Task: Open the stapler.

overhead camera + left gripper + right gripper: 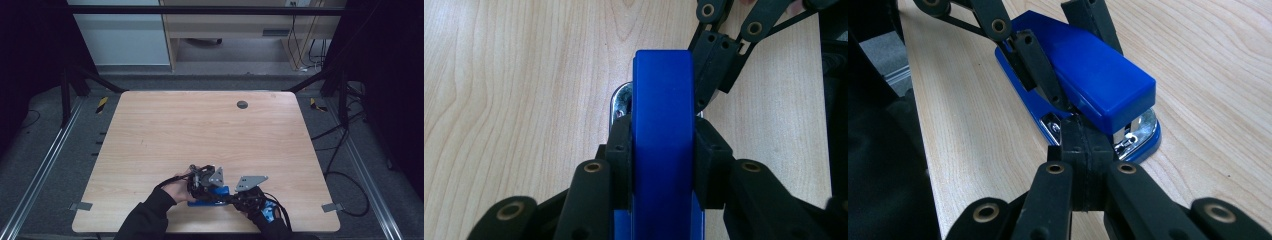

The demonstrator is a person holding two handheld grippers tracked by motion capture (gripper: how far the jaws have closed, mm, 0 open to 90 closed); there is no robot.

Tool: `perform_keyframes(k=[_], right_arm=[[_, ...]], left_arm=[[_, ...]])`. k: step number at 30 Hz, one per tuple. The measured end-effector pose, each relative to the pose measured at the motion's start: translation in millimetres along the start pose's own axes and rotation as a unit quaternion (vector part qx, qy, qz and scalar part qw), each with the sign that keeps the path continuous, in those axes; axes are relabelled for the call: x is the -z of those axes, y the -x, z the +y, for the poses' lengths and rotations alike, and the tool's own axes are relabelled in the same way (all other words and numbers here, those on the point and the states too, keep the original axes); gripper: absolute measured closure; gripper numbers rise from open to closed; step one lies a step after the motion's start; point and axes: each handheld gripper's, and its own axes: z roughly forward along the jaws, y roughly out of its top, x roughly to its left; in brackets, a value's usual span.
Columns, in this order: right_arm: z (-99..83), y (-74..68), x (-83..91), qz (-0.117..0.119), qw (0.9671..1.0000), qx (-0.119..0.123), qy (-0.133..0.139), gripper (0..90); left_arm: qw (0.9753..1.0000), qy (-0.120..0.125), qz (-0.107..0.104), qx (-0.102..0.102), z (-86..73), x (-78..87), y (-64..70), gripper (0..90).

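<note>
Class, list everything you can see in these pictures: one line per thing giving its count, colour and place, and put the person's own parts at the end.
stapler: one, blue with a shiny metal front, near edge of the table, between the two grippers
table: one, light wood, centre of the high view
round cap: one, dark grey, set in the table top near its far edge
floor cables: several, black, right of the table
left gripper: one, black, jaws clamped on the stapler's sides
right gripper: one, black, jaws pressed together at the stapler's front end
hands and dark sleeves: two, bottom edge of the high view
</note>
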Motion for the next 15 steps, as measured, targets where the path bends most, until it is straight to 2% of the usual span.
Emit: perform_keyframes(k=[2,7,11,13,15], right_arm=[[0.0,-0.2,-0.2,0.0,1.0,0.001,0.001,90.0],[0.6,0.1,1.0,-0.008,1.0,0.002,-0.002,90.0],[-0.6,1.3,1.7,-0.007,1.0,-0.001,0.001,90.0],[-0.2,0.8,1.3,-0.009,0.9999,0.006,0.002,90.0],[-0.5,1.4,1.6,-0.006,1.0,0.0,0.002,90.0]], left_arm=[[1.0,0.003,0.0,-0.003,-1.0,-0.3,-0.3,65.8],[0.9998,0.01,-0.017,0.009,-3.3,-2.1,-6.6,65.7],[0.9997,0.003,-0.022,0.008,-1.4,-2.9,-8.0,65.4],[0.9997,-0.001,-0.022,0.008,-0.8,-2.9,-8.1,65.3],[0.9996,-0.001,-0.025,0.01,-0.8,-3.4,-8.9,65.0]])
